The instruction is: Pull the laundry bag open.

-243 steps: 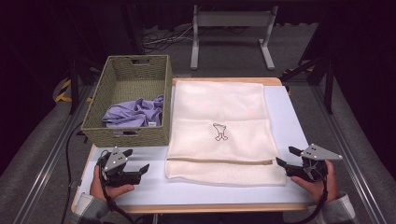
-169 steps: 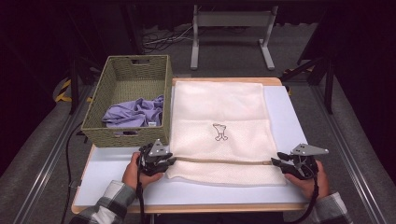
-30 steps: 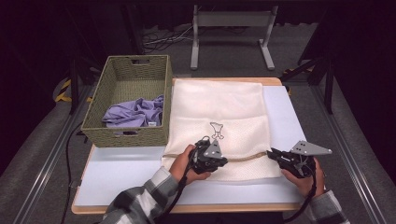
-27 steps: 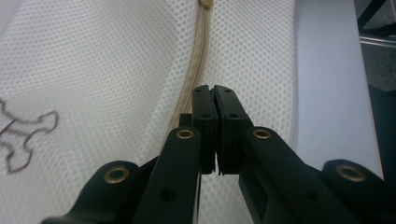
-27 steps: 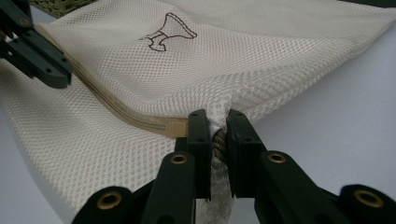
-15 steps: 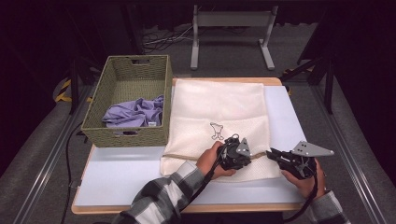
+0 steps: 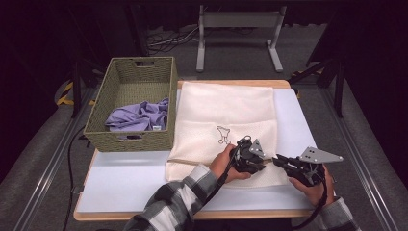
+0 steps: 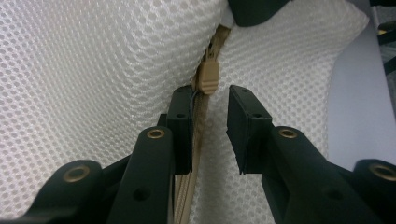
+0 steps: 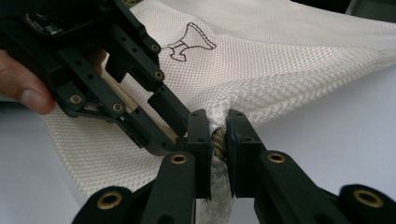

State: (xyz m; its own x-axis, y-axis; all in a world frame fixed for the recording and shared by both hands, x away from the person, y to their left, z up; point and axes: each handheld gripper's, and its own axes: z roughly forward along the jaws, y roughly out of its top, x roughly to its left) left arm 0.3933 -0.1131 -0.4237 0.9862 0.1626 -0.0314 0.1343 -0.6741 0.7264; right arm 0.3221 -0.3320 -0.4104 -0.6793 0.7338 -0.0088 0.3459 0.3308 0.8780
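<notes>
With the zipper pull (image 8: 208, 77) lying just past the tips of the left gripper (image 8: 210, 126) and not clamped, the main risk is the slider creeping or the mesh bunching over the track, so a re-grab catches netting instead of the tab. The left gripper's jaws have just been opening: they stand apart with a clear gap, straddling the zipper tape, pads off the pull. If the right gripper (image 9: 218, 140) loosens, the end of the mesh laundry bag (image 7: 226, 115) goes slack and the zipper will not run straight. That right gripper is pinched tight on the bag's bunched end at the zipper, fabric squeezed between its pads.

The bag lies flat on the white table (image 7: 125, 185), right of the wicker basket (image 7: 132, 108) holding purple clothes (image 7: 137, 115); its near edge is where both tools meet.

Pose: the left forearm in a plaid sleeve (image 7: 178, 204) crosses in from bottom centre, the gripper low over the bag's near right edge, pointing right. The right hand (image 7: 310, 185) sits at the bag's near right corner, its gripper pointing left, tips nearly meeting the left one.
</notes>
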